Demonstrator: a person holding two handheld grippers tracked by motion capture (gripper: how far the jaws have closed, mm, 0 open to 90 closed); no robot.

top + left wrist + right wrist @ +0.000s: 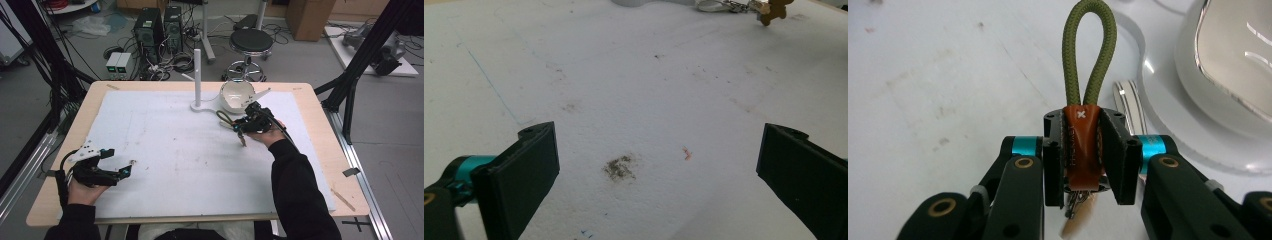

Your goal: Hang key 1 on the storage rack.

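Note:
My right gripper (246,123) (1084,136) is shut on a keychain (1082,150), the pads pressing its brown leather tab from both sides. The olive cord loop (1089,45) (223,118) sticks out past the fingertips, and keys (242,139) dangle below, held above the white mat (175,150). In the left gripper view the hanging keys and a brown charm (770,11) appear at the far top right. My left gripper (118,163) (656,170) rests low at the mat's near left, jaws wide open with nothing between them.
A white upright post (197,75) on a flat base stands at the back middle of the mat. Beside it sits a white bowl (236,95) (1233,65), just beyond my right gripper. A black frame leg (350,85) rises at the table's right.

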